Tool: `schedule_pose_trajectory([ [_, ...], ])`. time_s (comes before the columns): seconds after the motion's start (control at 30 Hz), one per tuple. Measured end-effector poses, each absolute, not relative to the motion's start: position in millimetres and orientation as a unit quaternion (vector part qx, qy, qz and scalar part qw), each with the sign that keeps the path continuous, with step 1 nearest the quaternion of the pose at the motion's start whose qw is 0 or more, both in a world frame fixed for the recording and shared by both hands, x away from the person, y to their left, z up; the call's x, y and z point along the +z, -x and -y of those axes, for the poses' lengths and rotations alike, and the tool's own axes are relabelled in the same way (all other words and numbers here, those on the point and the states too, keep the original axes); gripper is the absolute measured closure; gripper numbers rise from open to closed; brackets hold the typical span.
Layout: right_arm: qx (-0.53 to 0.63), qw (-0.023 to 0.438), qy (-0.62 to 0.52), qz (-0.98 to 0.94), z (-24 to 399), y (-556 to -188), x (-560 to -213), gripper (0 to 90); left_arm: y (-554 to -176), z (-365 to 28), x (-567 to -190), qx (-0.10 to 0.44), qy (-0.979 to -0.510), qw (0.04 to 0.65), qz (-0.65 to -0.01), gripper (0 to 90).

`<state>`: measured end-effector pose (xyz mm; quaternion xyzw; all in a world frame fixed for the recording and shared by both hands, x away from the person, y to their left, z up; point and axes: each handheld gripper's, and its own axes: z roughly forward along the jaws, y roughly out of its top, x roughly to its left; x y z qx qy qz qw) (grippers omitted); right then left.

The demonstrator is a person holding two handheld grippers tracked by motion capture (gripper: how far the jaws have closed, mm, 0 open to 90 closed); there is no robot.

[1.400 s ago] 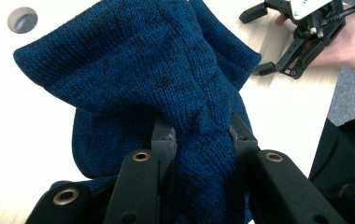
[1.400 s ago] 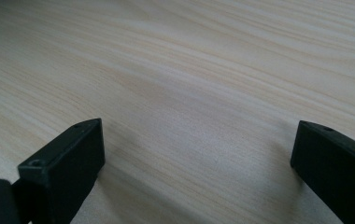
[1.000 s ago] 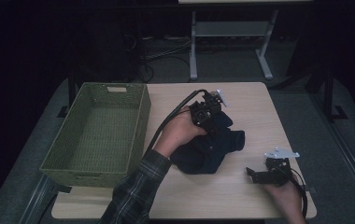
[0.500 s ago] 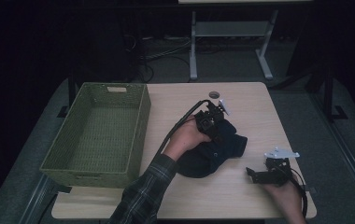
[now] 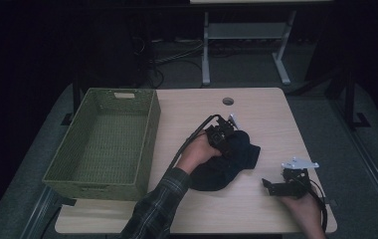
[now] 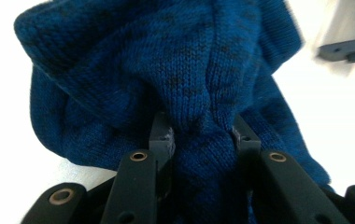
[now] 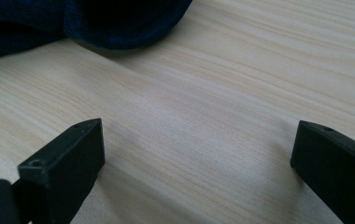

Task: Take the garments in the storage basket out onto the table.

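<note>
From the high view we see a wooden table with a green woven basket standing empty at its left side. A dark blue knit garment lies bunched near the middle of the table, well apart from the basket. Our left hand, in a plaid sleeve, reaches in from the bottom and holds the left gripper on the upper part of the garment, its cable arcing back over the wrist. Our right hand rests near the table's lower right corner with the right gripper low over the bare wood, just right of the garment and not touching it. A small round hole sits in the tabletop farther back.

In the left gripper view we find the jaws clenched on a thick fold of the garment; knit fabric is pinched between them and rises above them. The table shows pale at both sides.

In the right gripper view we see the jaws released and spread wide over the wood grain, with nothing between them. The garment's rounded edge lies ahead at the upper left, apart from the jaws.
</note>
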<state>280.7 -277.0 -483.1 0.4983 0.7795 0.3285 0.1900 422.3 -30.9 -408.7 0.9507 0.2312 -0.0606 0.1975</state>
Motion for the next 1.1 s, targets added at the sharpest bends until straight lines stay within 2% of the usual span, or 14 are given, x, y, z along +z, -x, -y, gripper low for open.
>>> schedule_pose_trajectory([
  [0.2, 0.328, 0.190, -0.498, -0.780, 277, -281, -483, 2.7, -425, 26, -420, -0.055, -0.948, 0.201, -0.241, 63.8],
  [0.43, 0.328, 0.191, -0.498, -0.780, 277, -281, -483, 2.7, -419, 15, -397, -0.002, -0.946, 0.221, -0.238, 37.1],
  [0.53, 0.328, 0.191, -0.497, -0.780, 277, -281, -483, 2.7, -416, 4, -382, 0.018, -0.943, 0.234, -0.237, 30.4],
  [0.63, 0.328, 0.191, -0.497, -0.780, 277, -281, -483, 2.7, -414, -4, -373, 0.028, -0.939, 0.247, -0.239, 29.0],
  [0.77, 0.328, 0.192, -0.497, -0.780, 277, -281, -483, 2.7, -407, -16, -363, 0.037, -0.936, 0.252, -0.242, 30.8],
  [0.83, 0.328, 0.192, -0.497, -0.780, 277, -281, -483, 2.7, -403, -22, -361, 0.039, -0.934, 0.257, -0.243, 36.1],
  [1.1, 0.328, 0.191, -0.498, -0.780, 277, -281, -483, 2.7, -378, -49, -353, 0.039, -0.923, 0.283, -0.259, 67.3],
])
